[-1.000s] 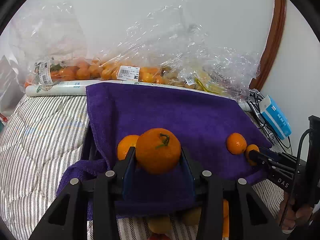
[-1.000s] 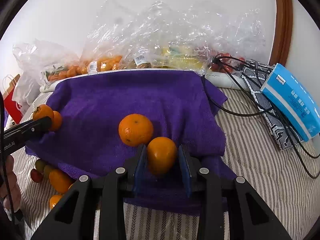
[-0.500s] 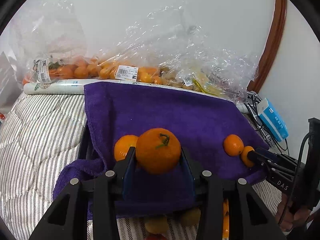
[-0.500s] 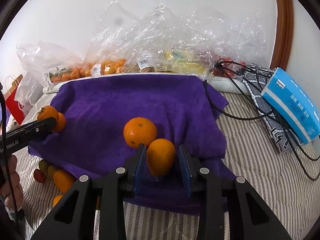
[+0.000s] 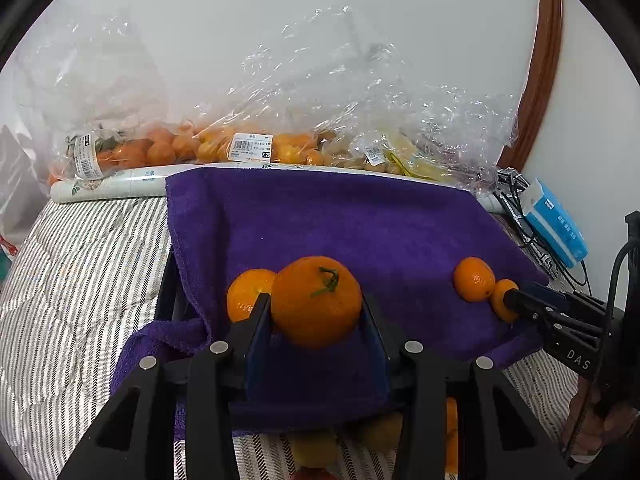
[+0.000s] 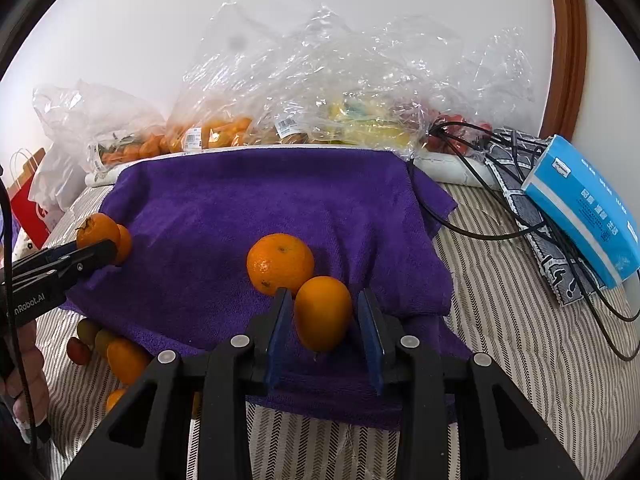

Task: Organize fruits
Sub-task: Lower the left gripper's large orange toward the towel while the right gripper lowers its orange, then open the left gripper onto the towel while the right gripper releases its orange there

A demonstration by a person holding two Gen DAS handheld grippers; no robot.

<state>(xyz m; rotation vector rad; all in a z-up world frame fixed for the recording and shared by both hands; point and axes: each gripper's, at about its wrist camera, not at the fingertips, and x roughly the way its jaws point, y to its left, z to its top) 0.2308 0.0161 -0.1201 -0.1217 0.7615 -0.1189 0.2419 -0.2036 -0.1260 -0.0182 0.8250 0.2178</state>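
In the left wrist view my left gripper [image 5: 316, 308] is shut on a large orange with a green stem [image 5: 316, 300], held low over the purple towel [image 5: 320, 220]. A second orange [image 5: 248, 292] lies just behind it on the left. In the right wrist view my right gripper [image 6: 323, 304] is shut on a small oval orange [image 6: 323, 312] at the towel's [image 6: 260, 192] front edge. A bigger orange [image 6: 280, 264] rests on the towel right behind it. Each gripper shows in the other view: the right gripper [image 5: 510, 302] at the right, the left gripper [image 6: 94, 252] at the left.
Clear plastic bags of fruit [image 6: 320, 120] line the wall behind the towel. A blue tissue box [image 6: 584, 208] and black cables [image 6: 500, 232] lie on the striped cover to the right. Several loose fruits [image 6: 120, 352] sit by the towel's front left corner. A red paper bag [image 6: 28, 204] stands far left.
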